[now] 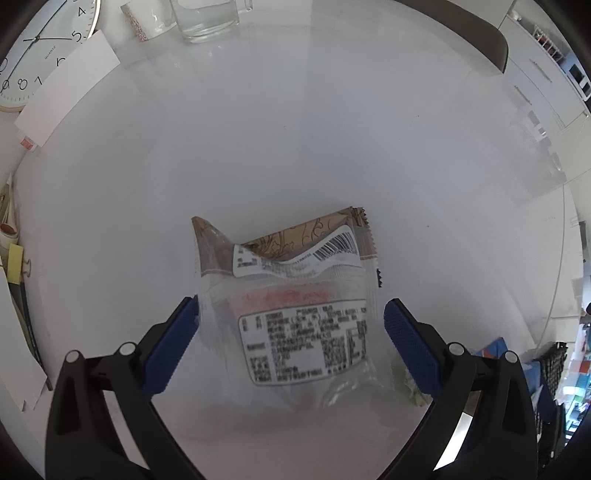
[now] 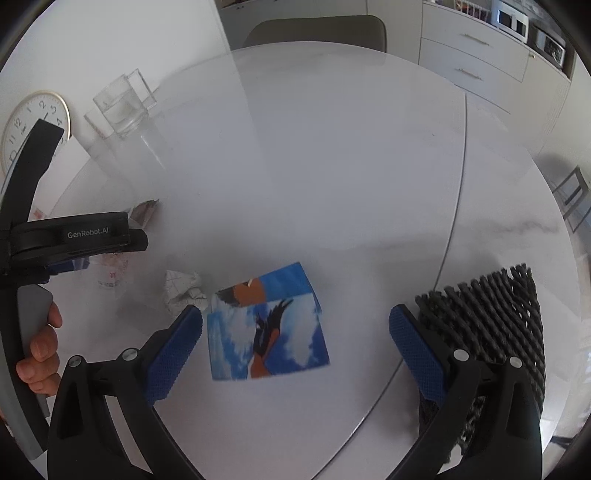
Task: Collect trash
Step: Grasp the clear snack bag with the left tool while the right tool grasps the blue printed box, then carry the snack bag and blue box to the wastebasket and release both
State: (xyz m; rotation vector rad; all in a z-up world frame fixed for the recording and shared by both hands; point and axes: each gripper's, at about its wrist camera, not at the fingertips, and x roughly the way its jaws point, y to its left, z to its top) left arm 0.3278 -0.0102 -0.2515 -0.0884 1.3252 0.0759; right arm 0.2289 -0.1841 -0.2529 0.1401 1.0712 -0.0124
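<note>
A clear and brown snack wrapper (image 1: 291, 295) with printed labels lies on the white round table (image 1: 295, 147), between the blue pads of my left gripper (image 1: 290, 321). That gripper is open, its left pad touching the wrapper's edge. My right gripper (image 2: 295, 325) is open too, straddling a blue picture card (image 2: 266, 328) without touching it. A crumpled paper ball (image 2: 183, 291) lies just left of the card. The left gripper's black body (image 2: 74, 236) and the hand holding it show at the left of the right wrist view, over the wrapper (image 2: 110, 273).
A black foam net sleeve (image 2: 491, 317) lies at the table's right edge. Clear glass containers (image 1: 207, 18) and a wall clock (image 1: 40, 48) stand at the back left. A white card (image 1: 66, 92) and papers line the left side. A chair (image 2: 317, 31) stands behind the table.
</note>
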